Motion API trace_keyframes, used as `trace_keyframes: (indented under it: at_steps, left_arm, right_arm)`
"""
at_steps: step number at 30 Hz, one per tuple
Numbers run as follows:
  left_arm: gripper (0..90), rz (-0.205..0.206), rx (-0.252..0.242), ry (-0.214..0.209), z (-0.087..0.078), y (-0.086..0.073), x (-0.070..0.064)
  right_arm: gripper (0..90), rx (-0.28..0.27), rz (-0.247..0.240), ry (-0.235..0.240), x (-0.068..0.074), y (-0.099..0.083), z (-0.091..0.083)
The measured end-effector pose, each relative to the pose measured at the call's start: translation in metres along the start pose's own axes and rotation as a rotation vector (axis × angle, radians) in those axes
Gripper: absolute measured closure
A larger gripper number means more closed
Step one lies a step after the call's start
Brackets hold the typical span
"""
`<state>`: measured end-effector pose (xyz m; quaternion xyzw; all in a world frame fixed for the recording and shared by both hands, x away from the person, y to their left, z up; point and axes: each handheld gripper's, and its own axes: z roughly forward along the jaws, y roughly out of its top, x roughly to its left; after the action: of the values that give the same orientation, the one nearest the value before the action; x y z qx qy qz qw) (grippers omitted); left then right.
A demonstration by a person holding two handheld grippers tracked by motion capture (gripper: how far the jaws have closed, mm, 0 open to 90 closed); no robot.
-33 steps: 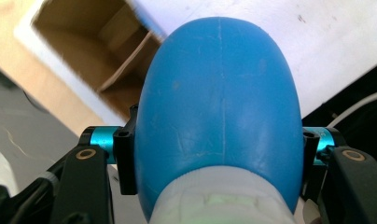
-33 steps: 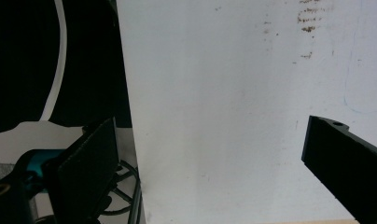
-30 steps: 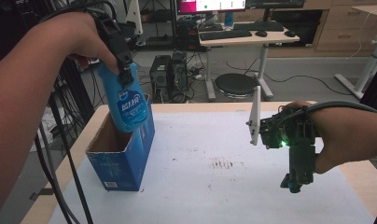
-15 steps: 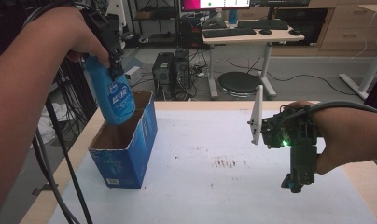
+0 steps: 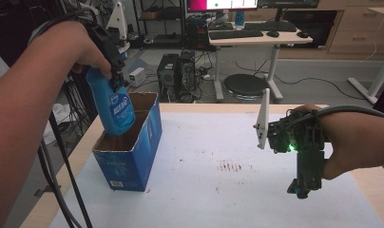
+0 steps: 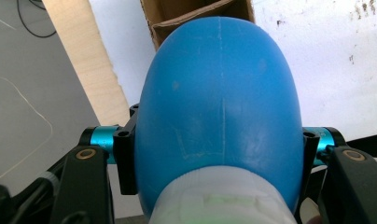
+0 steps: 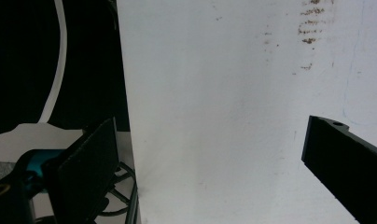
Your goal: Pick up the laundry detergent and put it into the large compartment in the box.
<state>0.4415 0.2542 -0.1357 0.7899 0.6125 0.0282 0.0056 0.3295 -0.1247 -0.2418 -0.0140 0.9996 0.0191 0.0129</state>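
At upper left, the left claw [image 5: 115, 76] clamps a blue bottle [image 5: 115, 107] over the cardboard box [image 5: 133, 156] (lower it straight, clear of the rim); the right claw [image 5: 304, 183] hangs apart over the worktop [image 5: 218, 190].

Bottle [image 5: 115, 108] base hidden inside box [image 5: 133, 152].

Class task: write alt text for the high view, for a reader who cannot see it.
The left gripper holds a blue bottle over an open blue cardboard box on a white table. The right gripper hangs empty above the table.
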Motion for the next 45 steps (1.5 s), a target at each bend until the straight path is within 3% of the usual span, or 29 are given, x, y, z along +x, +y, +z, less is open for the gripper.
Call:
trace_keyframes:
  at_steps: [11,16,33,45]
  left_arm:
    - [38.1,-0.003,0.037,-0.026,0.037,0.003,0.005]
    - [38.1,0.027,0.061,-0.032,0.054,0.005,0.001]
    - [38.1,0.249,0.112,-0.003,0.108,0.009,-0.011]
    - [38.1,0.43,0.106,0.0,0.134,0.009,-0.017]
  right_arm:
    - [3.2,0.003,0.002,0.002,0.002,-0.001,0.001]
    - [3.1,0.001,-0.001,0.003,0.001,-0.001,0.001]
    - [3.2,0.006,-0.003,-0.001,0.002,0.0,0.003]
    - [3.2,0.013,-0.017,-0.006,0.003,0.004,0.005]
